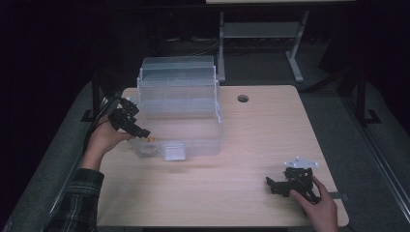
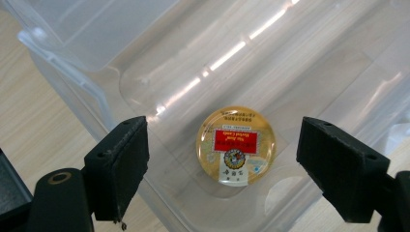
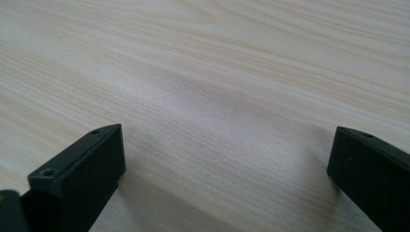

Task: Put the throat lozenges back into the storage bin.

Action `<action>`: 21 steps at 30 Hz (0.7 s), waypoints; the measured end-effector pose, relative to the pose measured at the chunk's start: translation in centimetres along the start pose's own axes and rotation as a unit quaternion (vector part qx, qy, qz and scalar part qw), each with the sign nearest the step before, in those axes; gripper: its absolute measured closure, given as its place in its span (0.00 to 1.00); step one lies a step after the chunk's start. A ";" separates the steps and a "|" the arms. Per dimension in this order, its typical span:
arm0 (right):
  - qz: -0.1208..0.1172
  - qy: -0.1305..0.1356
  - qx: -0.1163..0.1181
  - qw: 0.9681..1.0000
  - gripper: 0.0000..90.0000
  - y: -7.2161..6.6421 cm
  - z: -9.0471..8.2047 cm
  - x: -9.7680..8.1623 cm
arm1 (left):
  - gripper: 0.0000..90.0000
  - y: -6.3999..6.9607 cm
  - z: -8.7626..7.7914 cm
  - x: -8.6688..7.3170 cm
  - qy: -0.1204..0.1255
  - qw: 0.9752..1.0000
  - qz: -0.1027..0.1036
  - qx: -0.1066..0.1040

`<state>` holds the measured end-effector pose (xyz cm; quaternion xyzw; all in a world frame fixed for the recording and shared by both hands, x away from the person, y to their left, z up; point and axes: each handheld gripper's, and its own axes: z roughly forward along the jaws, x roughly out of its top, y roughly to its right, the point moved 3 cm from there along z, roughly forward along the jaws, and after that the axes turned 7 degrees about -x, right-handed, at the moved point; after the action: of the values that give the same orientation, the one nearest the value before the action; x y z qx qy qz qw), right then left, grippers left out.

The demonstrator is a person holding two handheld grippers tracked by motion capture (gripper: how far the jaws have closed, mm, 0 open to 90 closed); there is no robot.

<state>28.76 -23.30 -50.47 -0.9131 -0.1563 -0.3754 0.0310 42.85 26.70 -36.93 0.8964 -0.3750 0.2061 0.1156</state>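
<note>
The left gripper (image 2: 222, 164) hung over the near corner of the clear bin (image 1: 193, 121), jaws spread wide with nothing between them, and the tin (image 2: 236, 145) lay right below and between them on the bin floor. Looked to me like the jaws were parted that far so they'd clear the tin on both sides, whether for a drop or a pick I couldn't say. The tin was a small round flat thing, gold lid, red label band across the middle, a little crest and white patch under it, print too tiny to read. The right gripper (image 1: 283, 186) rested way off to the side on the worktop (image 1: 251, 145), jaws also apart and empty, probably just parked out of the way.
</note>
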 end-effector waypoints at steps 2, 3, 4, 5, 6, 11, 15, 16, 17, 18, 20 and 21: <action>0.000 0.000 0.000 1.000 0.00 0.0 0.0 0.0 | 0.20 0.2 -0.1 -0.1 0.005 1.000 -0.001 0.002; 0.000 0.000 0.000 1.000 0.00 0.0 0.0 0.0 | 0.20 0.2 -0.3 -0.1 0.006 1.000 0.002 0.002; 0.000 0.000 0.000 1.000 0.00 0.0 0.0 0.0 | 0.20 0.4 -0.5 -0.2 0.011 1.000 0.002 0.001; 0.000 0.000 0.000 1.000 0.00 0.0 0.0 0.0 | 0.20 0.5 -0.6 -0.2 0.017 1.000 0.002 0.002; 0.000 0.000 0.000 1.000 0.00 0.0 0.0 0.0 | 0.20 0.6 -0.7 -0.3 0.019 1.000 0.005 0.001; 0.000 0.000 0.000 1.000 0.00 0.0 0.0 0.0 | 0.20 1.2 -1.5 -0.8 0.044 0.999 0.001 0.000; 0.000 0.000 0.000 1.000 0.00 0.0 0.0 0.0 | 0.20 1.7 -2.0 -1.3 0.054 0.999 0.003 0.001; 0.000 0.000 0.000 1.000 0.00 0.0 0.0 0.0 | 0.20 1.9 -2.1 -1.5 0.055 0.999 0.004 0.001; 0.000 0.000 0.000 1.000 0.00 0.0 0.0 0.0 | 0.20 1.9 -2.2 -1.6 0.056 0.998 0.005 0.001; 0.000 0.000 0.000 1.000 0.00 0.0 0.0 0.0 | 0.20 2.1 -2.3 -1.8 0.058 0.998 0.004 0.001; 0.000 0.000 0.000 1.000 0.00 0.0 0.0 0.0 | 0.20 2.2 -2.4 -2.1 0.061 0.998 0.004 0.001; 0.000 0.000 0.000 1.000 0.00 0.0 0.0 0.0 | 0.20 2.5 -2.6 -2.5 0.067 0.998 0.004 0.002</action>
<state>28.75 -23.30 -50.47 -0.9132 -0.1560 -0.3753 0.0308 38.75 27.44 -35.65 0.8793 -0.3699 0.2666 0.1378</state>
